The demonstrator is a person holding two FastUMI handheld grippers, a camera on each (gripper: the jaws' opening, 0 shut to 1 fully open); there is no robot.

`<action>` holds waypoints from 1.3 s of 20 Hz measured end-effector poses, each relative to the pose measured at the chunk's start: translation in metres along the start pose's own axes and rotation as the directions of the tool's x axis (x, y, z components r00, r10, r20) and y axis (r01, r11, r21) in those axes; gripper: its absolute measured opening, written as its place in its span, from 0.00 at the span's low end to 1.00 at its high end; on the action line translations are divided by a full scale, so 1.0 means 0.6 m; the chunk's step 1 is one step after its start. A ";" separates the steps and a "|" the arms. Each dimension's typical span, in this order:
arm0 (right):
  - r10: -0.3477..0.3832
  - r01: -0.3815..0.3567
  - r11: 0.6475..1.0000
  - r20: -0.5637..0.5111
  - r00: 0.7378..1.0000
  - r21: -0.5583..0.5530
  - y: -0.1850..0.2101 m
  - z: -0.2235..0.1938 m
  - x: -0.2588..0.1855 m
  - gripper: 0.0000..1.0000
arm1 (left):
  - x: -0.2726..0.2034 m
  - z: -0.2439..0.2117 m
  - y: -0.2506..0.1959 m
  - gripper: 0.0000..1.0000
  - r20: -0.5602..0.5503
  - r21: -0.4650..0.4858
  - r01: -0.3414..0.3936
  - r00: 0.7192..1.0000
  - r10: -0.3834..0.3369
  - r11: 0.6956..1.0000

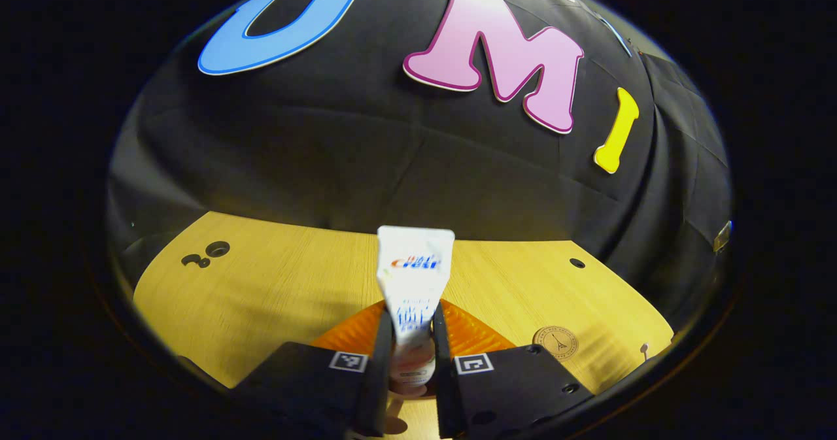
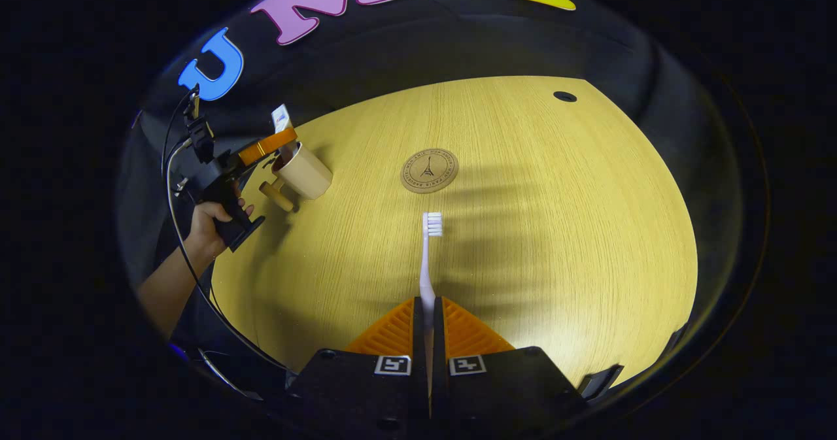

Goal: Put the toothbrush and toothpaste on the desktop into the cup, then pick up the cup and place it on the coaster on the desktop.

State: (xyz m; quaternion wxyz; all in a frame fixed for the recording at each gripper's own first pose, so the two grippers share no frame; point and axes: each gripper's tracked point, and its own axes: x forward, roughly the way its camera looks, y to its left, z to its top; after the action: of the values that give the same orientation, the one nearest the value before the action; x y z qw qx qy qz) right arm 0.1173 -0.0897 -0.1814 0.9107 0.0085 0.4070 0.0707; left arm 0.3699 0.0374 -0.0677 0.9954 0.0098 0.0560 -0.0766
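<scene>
Pale wooden desktop [image 2: 523, 244]; left gripper [image 1: 412, 355] clamps white toothpaste tube [image 1: 413, 283], right gripper [image 2: 428, 335] pinches white toothbrush [image 2: 428, 257]; lower tube upright into beige cup [image 2: 304, 172] at ten o'clock.

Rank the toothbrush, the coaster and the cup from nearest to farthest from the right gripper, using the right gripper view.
1. toothbrush: clamped between the right gripper fingers, pointing straight ahead.
2. coaster: on the desktop just beyond the bristles, straight ahead.
3. cup: far off on the view's left, beside the other gripper, which holds the toothpaste over it.
</scene>
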 end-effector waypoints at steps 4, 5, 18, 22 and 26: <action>0.016 -0.014 0.999 0.056 0.998 -0.046 0.015 0.043 0.004 0.07 | -0.057 0.010 0.001 0.77 0.018 -0.023 -0.015 1.000 0.015 1.000; 0.028 -0.024 0.998 0.080 0.996 -0.053 0.023 0.062 0.002 0.07 | -0.073 0.013 0.008 0.82 0.025 -0.025 -0.038 0.999 0.039 0.999; 0.297 -0.247 0.950 0.310 0.903 -0.189 0.247 0.309 0.042 0.06 | -0.352 -0.087 0.019 0.98 -0.040 -0.171 -0.216 0.976 0.213 0.961; 0.344 -0.289 0.936 0.350 0.871 -0.202 0.309 0.353 0.067 0.06 | -0.387 -0.118 0.019 0.98 -0.072 -0.202 -0.246 0.969 0.236 0.948; 0.363 -0.311 0.931 0.409 0.837 -0.190 0.355 0.390 0.097 0.06 | -0.402 -0.122 0.019 0.98 -0.064 -0.268 -0.248 0.969 0.239 0.931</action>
State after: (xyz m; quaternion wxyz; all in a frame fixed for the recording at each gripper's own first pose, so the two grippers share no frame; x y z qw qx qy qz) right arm 0.3034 0.1386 -0.0522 0.9506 0.0430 0.1793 0.2497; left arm 0.1269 0.0872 -0.1129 0.9880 -0.1201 0.0795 0.0561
